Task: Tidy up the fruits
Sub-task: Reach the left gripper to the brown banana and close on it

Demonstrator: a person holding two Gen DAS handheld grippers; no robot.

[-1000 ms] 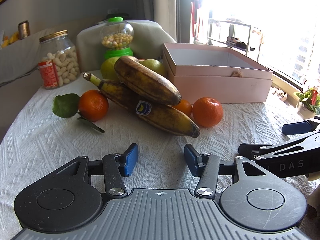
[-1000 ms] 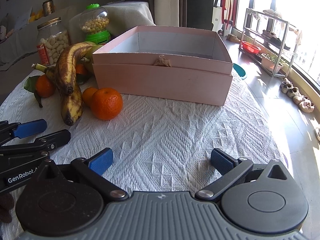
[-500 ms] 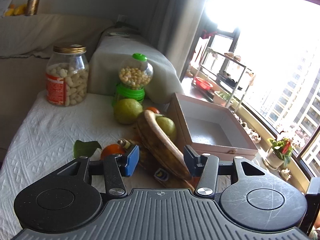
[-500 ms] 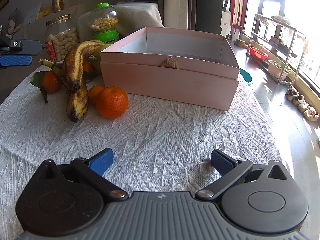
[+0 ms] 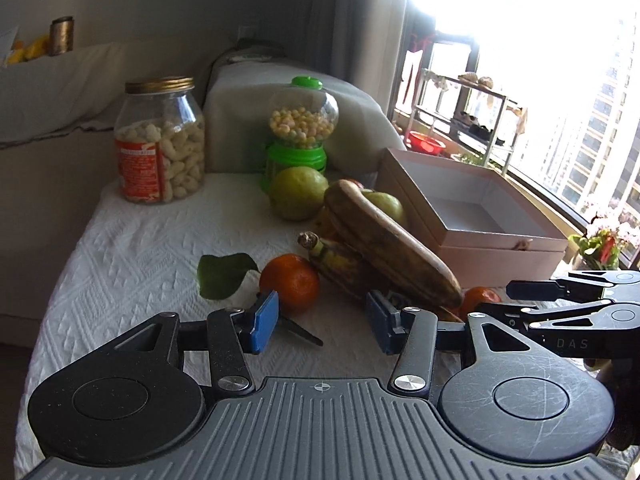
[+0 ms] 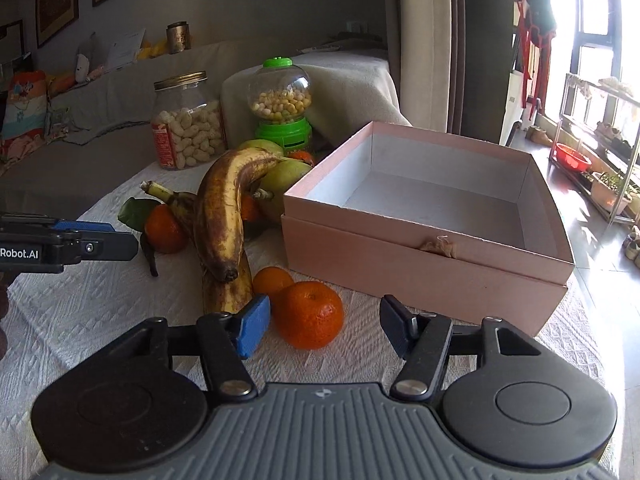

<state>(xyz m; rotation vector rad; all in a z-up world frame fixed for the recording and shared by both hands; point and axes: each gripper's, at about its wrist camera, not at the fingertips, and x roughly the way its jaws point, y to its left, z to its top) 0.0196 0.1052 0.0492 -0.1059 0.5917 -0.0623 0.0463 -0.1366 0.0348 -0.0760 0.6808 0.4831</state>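
one pink box, empty, on the white cloth | two bananas | two green fruits left of the box | oranges: at least three | left gripper: apart, holding nothing | right gripper: just been closing, orange between, untouched

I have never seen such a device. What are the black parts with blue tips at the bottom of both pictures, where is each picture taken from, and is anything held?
They are hand-held grippers, one in each of a person's hands. Each carries a camera looking along its two fingers, so each picture shows its own gripper at the bottom. The left gripper points at an orange with a leaf; the right gripper at another orange. The right jaws have just been closing, but neither gripper touches anything. On the white cloth lie bananas, green fruit, two jars and an empty pink box.
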